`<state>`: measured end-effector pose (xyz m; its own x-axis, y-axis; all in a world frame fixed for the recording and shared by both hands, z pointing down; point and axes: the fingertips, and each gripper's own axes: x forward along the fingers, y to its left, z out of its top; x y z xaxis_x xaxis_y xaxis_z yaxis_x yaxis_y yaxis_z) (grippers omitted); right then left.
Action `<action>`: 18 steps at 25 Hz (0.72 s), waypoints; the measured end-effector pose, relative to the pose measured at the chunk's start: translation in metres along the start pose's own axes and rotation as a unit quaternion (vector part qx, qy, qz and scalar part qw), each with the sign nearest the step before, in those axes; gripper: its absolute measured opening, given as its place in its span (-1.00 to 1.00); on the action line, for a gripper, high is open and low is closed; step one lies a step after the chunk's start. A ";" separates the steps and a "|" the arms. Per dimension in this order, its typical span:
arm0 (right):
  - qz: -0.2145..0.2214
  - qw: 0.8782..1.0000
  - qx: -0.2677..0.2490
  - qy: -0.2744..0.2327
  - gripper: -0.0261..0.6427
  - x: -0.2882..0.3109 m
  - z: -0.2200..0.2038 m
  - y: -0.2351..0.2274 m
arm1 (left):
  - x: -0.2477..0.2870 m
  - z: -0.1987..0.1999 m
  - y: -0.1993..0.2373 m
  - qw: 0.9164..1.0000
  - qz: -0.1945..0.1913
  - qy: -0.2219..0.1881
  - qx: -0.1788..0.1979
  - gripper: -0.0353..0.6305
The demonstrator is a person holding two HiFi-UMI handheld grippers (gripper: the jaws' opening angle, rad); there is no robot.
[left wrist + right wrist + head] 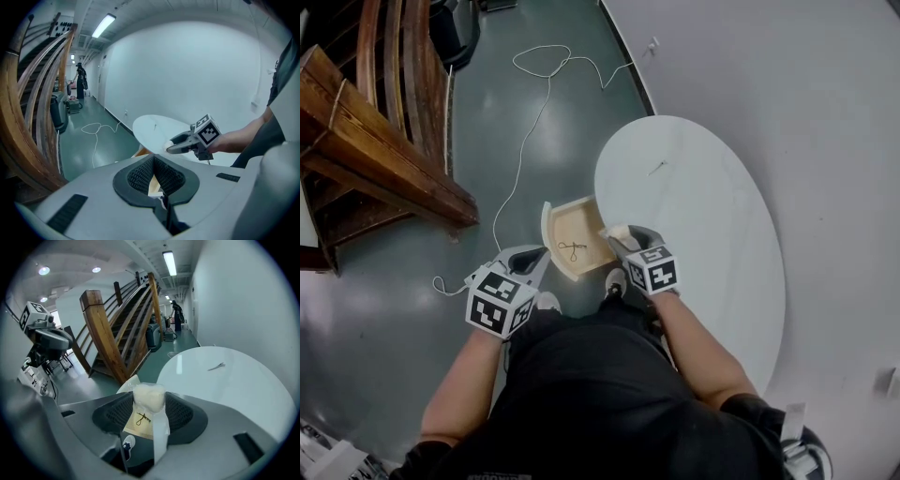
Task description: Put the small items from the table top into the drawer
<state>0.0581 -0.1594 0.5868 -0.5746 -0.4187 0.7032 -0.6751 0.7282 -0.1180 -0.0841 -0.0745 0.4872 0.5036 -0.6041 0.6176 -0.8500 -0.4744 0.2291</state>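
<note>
My right gripper point(622, 236) is shut on a soft cream-white packet point(149, 398) and holds it over the open wooden drawer point(547, 231) at the near-left edge of the white oval table point(712, 244). A small dark wire-like item point(573, 249) lies on the drawer's floor. Farther back on the table top rests a small thin item point(657, 168). My left gripper point(528, 263) hangs just left of the drawer with its pads meeting at the tips and nothing between them. In the left gripper view the right gripper point(180, 143) shows ahead beside the table.
A wooden staircase point(375, 150) fills the left side. On the green floor behind the drawer lies a white cable point(534, 103). A white wall point(806, 84) runs along the table's far side. The person's shoes point(616, 281) stand right under the drawer.
</note>
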 end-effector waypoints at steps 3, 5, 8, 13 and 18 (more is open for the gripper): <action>0.026 1.000 -0.013 0.005 -0.28 0.011 -0.002 0.031 | -0.007 -0.009 0.005 1.000 0.004 0.002 -0.004 -0.85; 0.042 0.999 -0.017 0.012 -0.28 0.020 -0.004 0.048 | -0.012 -0.016 0.010 1.000 0.008 0.003 -0.009 -0.85; 0.063 0.998 -0.016 0.021 -0.28 0.034 -0.006 0.070 | -0.018 -0.025 0.020 1.000 0.015 0.007 -0.017 -0.85; 0.071 0.996 -0.010 0.055 -0.28 0.067 -0.013 0.086 | -0.029 -0.035 0.033 0.999 0.027 0.006 -0.036 -0.85; 0.043 0.995 0.016 0.084 -0.28 0.109 -0.027 0.081 | -0.035 -0.048 0.046 0.998 0.038 0.011 -0.052 -0.85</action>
<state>-0.0470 -0.1316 0.6725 -0.5474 -0.2574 0.7963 -0.6424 0.7391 -0.2027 -0.1485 -0.0444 0.5119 0.4345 -0.6204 0.6529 -0.8976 -0.3582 0.2570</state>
